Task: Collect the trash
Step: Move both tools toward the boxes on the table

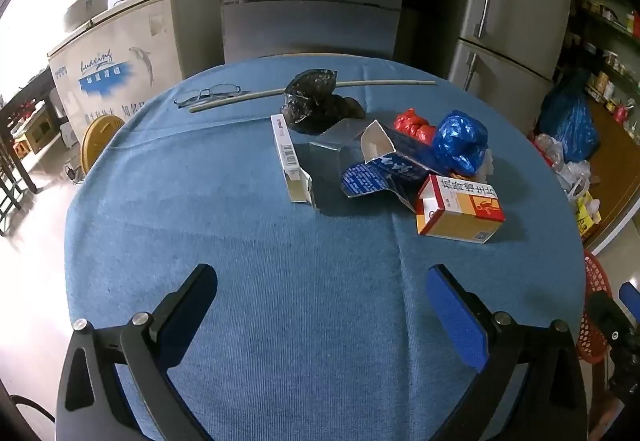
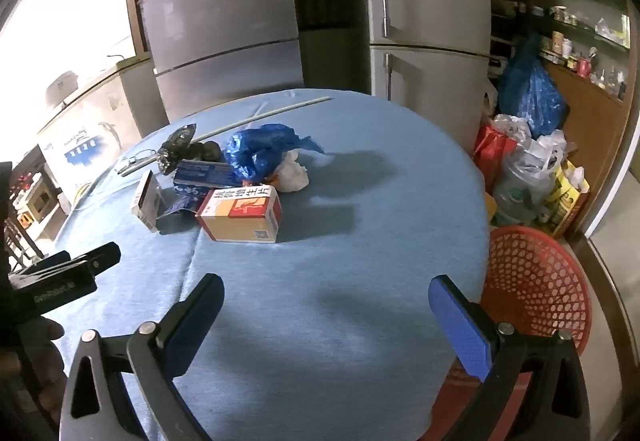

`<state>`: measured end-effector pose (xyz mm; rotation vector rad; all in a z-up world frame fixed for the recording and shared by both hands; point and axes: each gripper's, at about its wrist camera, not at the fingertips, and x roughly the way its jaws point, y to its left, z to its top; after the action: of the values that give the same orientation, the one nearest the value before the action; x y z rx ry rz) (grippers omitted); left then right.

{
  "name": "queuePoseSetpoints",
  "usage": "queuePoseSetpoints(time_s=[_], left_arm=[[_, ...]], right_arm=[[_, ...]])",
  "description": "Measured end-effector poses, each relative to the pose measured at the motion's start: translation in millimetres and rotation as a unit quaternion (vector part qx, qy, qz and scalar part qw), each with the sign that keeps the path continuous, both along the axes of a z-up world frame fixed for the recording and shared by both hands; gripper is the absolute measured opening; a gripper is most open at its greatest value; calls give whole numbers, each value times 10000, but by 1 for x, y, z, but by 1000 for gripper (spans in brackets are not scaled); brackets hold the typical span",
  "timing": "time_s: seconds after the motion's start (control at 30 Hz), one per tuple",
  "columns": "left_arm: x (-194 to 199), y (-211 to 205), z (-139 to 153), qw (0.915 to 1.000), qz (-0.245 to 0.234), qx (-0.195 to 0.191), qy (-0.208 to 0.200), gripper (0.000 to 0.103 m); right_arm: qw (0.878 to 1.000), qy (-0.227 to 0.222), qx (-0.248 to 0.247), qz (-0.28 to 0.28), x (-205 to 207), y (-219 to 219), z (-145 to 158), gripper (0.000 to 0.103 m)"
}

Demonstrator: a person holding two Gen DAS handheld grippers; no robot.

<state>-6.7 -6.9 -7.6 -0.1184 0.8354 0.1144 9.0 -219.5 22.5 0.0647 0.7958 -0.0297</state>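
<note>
1. Across the middle of the left wrist view, a heap of trash lies on the round desk [image 1: 248, 281] with its blue cloth.
2. At the right of the heap sits an orange and white box [image 1: 460, 211]; just beside it to the left is a torn blue carton [image 1: 384, 169].
3. Left of the carton lies a long white box [image 1: 290, 161], with a clear plastic box [image 1: 334, 145] between the two.
4. Above these, toward the upper middle of the frame, are a black bag [image 1: 320, 101], a red bag [image 1: 414, 125] and a blue bag [image 1: 460, 143].
5. Behind the heap, a thin stick [image 1: 248, 97] lies across the desk, and a pair of glasses [image 1: 208, 94] rests near its left end.
6. At the bottom of that frame the left tongs [image 1: 322, 301] are spread wide, gripping nothing, above bare cloth.
7. At the bottom of the right wrist view the right tongs [image 2: 326, 315] are likewise spread and empty.
8. At the lower right of that view a red basket [image 2: 536, 281] stands beside the desk edge.
</note>
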Motion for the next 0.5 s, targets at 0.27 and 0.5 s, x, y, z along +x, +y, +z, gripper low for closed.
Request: queuePoseSetpoints(time_s=[0.27, 0.5], left_arm=[[-2, 4, -3, 10000, 54, -16, 1, 103], [-4, 16, -9, 9998, 186, -69, 55, 103]], right_arm=[[9999, -5, 143, 1, 0, -1, 1, 103], [9998, 49, 205, 59, 1, 1, 2, 103]])
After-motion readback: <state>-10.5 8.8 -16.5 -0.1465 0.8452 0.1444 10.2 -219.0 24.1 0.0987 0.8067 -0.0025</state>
